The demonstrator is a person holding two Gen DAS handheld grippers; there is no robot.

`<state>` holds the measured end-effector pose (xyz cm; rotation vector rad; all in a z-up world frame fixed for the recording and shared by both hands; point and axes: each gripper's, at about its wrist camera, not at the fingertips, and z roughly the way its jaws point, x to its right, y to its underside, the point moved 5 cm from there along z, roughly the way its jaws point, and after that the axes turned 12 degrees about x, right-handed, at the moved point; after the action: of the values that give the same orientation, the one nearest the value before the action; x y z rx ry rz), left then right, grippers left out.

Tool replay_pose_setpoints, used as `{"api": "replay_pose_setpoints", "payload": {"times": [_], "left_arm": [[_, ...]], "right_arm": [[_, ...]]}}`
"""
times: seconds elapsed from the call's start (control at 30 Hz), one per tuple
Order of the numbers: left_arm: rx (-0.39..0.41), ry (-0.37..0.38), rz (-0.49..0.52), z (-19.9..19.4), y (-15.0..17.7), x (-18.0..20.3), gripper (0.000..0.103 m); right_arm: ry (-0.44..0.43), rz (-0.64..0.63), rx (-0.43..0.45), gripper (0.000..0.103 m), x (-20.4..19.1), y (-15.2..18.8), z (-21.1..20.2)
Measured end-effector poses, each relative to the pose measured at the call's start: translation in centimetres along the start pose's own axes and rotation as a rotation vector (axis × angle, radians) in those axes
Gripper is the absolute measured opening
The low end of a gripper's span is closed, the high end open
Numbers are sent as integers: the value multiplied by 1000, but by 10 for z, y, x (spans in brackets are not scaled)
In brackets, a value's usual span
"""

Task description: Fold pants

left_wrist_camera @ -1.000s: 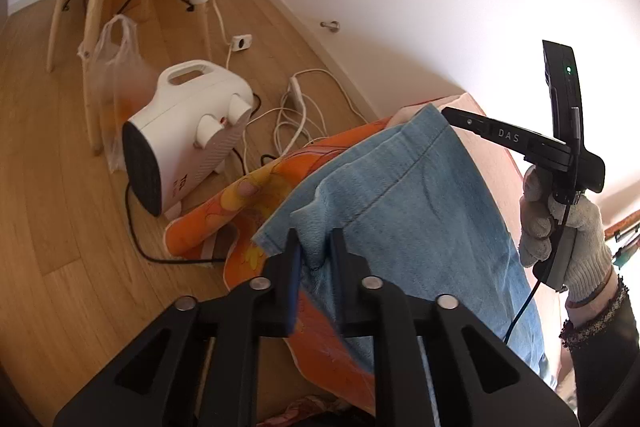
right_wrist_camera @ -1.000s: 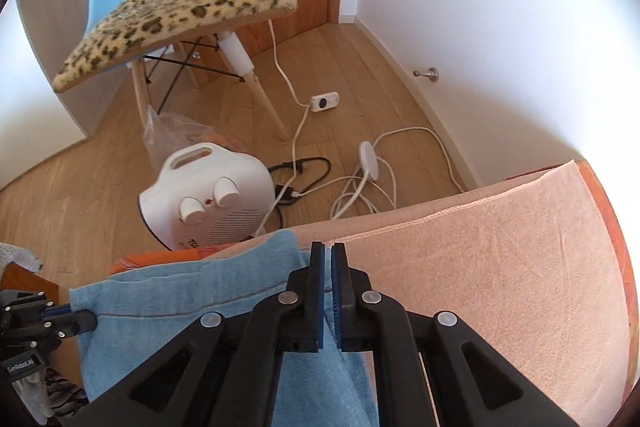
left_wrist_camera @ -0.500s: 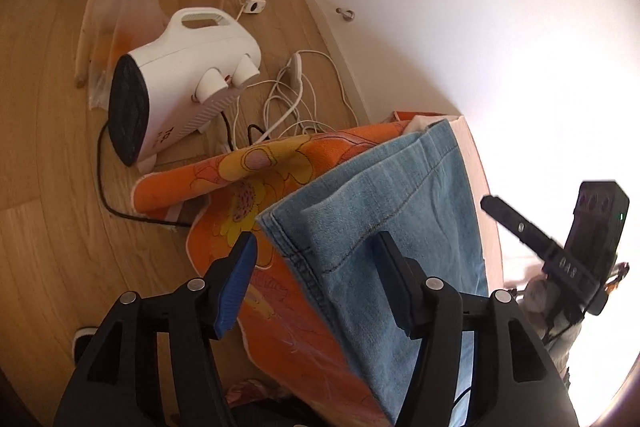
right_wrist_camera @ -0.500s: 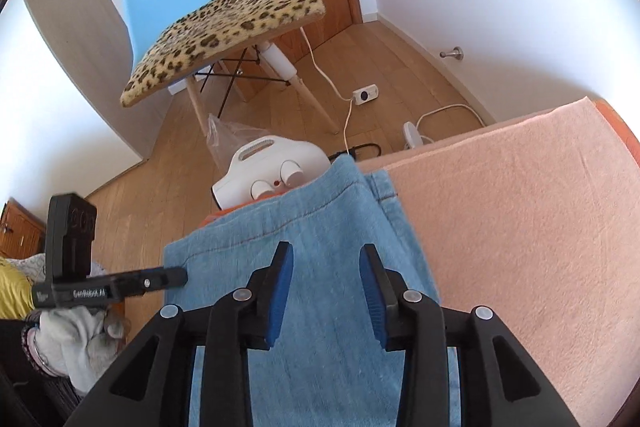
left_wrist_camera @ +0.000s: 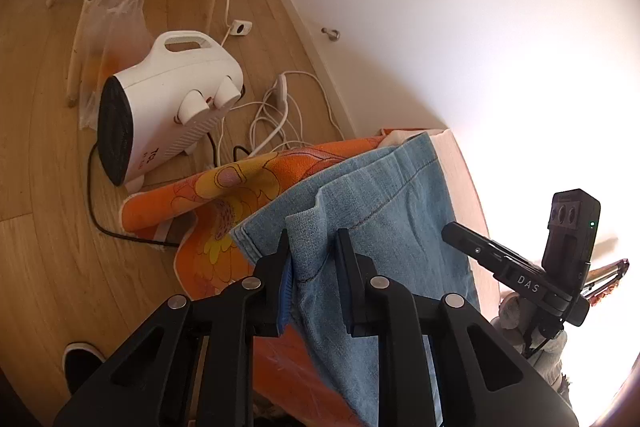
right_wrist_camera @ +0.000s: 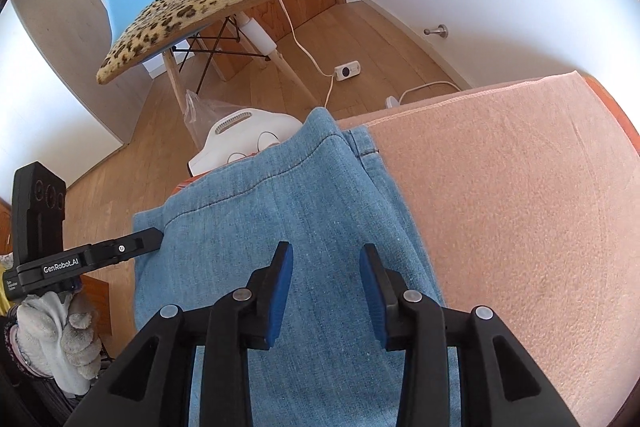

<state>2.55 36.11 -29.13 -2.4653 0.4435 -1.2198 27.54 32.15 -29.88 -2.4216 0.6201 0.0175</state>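
Observation:
Light blue denim pants [right_wrist_camera: 288,223] lie folded along the edge of a bed covered by a peach blanket [right_wrist_camera: 520,211]; they also show in the left wrist view [left_wrist_camera: 380,203]. My left gripper [left_wrist_camera: 312,247] is open, its fingers either side of a raised corner of the denim at the near left edge. My right gripper [right_wrist_camera: 326,259] is open and empty, just above the flat denim. The left gripper shows in the right wrist view [right_wrist_camera: 154,237], its tip touching the pants' left edge. The right gripper shows in the left wrist view [left_wrist_camera: 452,231] beside the pants.
An orange flowered cover [left_wrist_camera: 224,195] hangs off the bed to the floor. On the wooden floor stand a white fan heater [left_wrist_camera: 168,107], white cables [left_wrist_camera: 276,115], a plastic bag [left_wrist_camera: 108,23] and a blue chair with a leopard cushion [right_wrist_camera: 200,7].
Both grippers opened and let go of the denim, and the pants now lie on the bed. The left gripper then narrowed around a raised corner of the denim.

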Motion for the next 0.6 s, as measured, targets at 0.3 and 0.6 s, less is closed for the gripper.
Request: {"api": "replay_pose_setpoints", "payload": {"times": [0.3,0.6], "left_arm": [[-36,30,-182,6,6,-39,71],[-33,61,-189,9,-4,-41,73]], "right_arm": [[23,-14,-13,35,5,1,11],[18,-54,25,37,-19,0,-10]]}}
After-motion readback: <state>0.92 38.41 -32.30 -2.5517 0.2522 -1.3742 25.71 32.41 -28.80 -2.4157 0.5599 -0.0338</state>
